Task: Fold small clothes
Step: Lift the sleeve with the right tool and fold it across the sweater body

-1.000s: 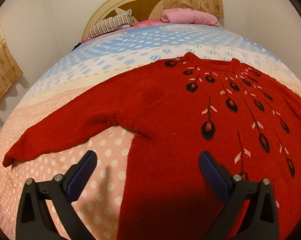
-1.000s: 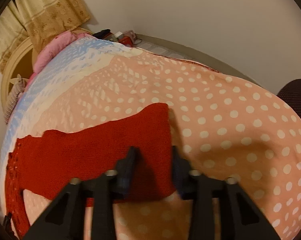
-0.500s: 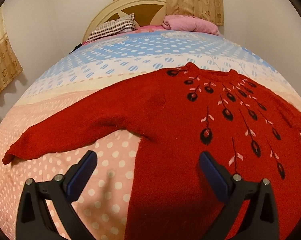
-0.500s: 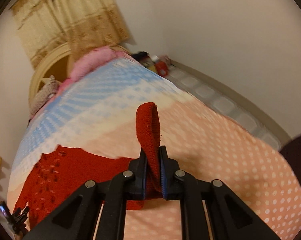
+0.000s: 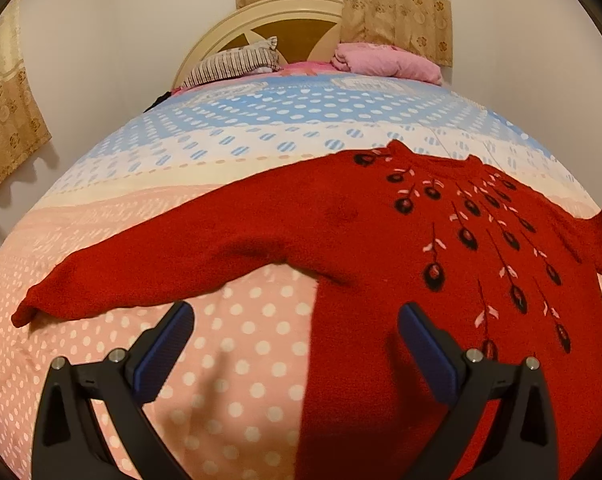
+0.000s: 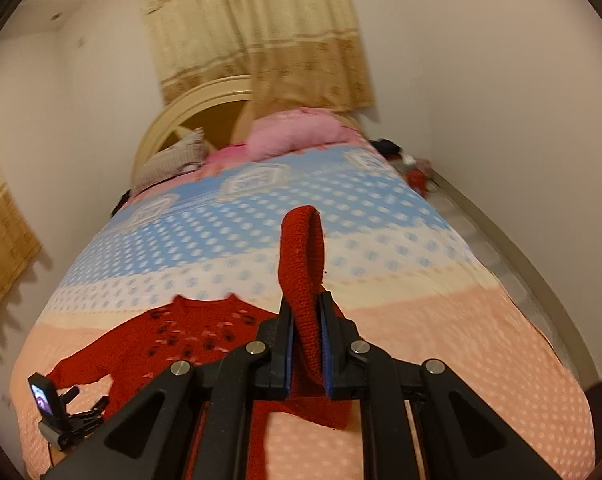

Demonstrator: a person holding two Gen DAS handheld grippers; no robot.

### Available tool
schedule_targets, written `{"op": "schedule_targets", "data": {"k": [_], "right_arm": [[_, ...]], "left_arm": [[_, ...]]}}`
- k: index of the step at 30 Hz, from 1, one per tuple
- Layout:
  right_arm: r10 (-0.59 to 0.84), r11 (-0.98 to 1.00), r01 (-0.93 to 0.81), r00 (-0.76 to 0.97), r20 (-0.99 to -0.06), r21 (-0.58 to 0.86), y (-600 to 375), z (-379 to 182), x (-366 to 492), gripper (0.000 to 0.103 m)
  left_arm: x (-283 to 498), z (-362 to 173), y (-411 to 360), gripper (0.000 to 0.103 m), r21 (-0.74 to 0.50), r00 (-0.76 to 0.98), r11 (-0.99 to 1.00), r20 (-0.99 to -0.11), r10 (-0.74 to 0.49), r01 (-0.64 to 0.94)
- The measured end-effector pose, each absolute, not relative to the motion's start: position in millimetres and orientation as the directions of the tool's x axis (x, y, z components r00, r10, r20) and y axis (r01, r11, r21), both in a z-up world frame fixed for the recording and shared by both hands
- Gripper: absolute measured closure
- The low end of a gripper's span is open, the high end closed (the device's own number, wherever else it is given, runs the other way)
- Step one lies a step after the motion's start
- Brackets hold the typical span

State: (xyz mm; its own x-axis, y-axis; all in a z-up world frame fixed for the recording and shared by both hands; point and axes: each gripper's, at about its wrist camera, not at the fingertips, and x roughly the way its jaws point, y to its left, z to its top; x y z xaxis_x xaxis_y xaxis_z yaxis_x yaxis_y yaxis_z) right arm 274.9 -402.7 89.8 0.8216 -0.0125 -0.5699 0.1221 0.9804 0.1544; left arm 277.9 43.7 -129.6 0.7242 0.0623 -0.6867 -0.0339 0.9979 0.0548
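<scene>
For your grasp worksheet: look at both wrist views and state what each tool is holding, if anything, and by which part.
The right tool grips the red sweater by the cuff end of one sleeve, lifted upright. The left tool is open and holds nothing.

Fuzzy knit sweater [image 5: 341, 232], matt cotton bedspread [image 5: 241, 360]

Black tongs [image 5: 293, 344], blue pads [image 5: 163, 350] (silver screws).

The sweater's [image 5: 341, 232] lifted sleeve runs off the left view's right edge, its hem hidden behind the fingers [image 5: 163, 350]. In the right view the curtain [image 6: 257, 28] is blurred, and the clutter [image 6: 409, 164] beside the bed is too small to identify.
</scene>
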Motion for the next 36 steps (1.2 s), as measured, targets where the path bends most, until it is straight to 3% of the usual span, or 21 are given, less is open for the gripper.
{"op": "schedule_targets", "data": {"k": [9, 16, 21, 28, 29, 32, 36], "right_arm": [[0.106, 0.993, -0.053, 0.802, -0.588, 0.106, -296.5, 89.4, 318.1, 0.092], [0.216, 0.976, -0.181, 0.750, -0.625, 0.120, -210.2, 55.4, 356.7, 0.092], [0.293, 0.955, -0.236, 0.685, -0.667, 0.177, -158.5, 2.6, 394.5, 0.093], [0.442, 0.891, -0.325, 0.474, -0.761, 0.315, -85.0, -118.6, 445.6, 0.094], [0.457, 0.883, -0.332, 0.451, -0.767, 0.331, -80.5, -130.7, 447.0, 0.089], [0.527, 0.840, -0.377, 0.401, -0.749, 0.390, -80.7, -150.3, 435.4, 0.028], [0.524, 0.846, -0.367, 0.432, -0.734, 0.388, -123.8, -138.9, 406.3, 0.028]], "left_arm": [[277.4, -138.5, 68.0, 0.000, 0.033, 0.717, 0.998, -0.694, 0.066, -0.059], [276.1, -145.2, 86.2, 0.000, 0.026, 0.707, 0.996, -0.703, 0.077, -0.083], [275.0, -147.5, 96.3, 0.000, 0.031, 0.700, 0.995, -0.709, 0.088, -0.093], [271.6, -145.4, 104.3, 0.000, 0.050, 0.699, 0.996, -0.709, 0.092, -0.080], [271.6, -145.6, 104.4, 0.000, 0.055, 0.698, 0.996, -0.710, 0.093, -0.077], [271.4, -145.0, 104.5, 0.000, 0.055, 0.695, 0.997, -0.715, 0.080, -0.058], [277.9, -138.8, 98.7, 0.000, 0.002, 0.700, 1.000, -0.714, 0.005, -0.005]]}}
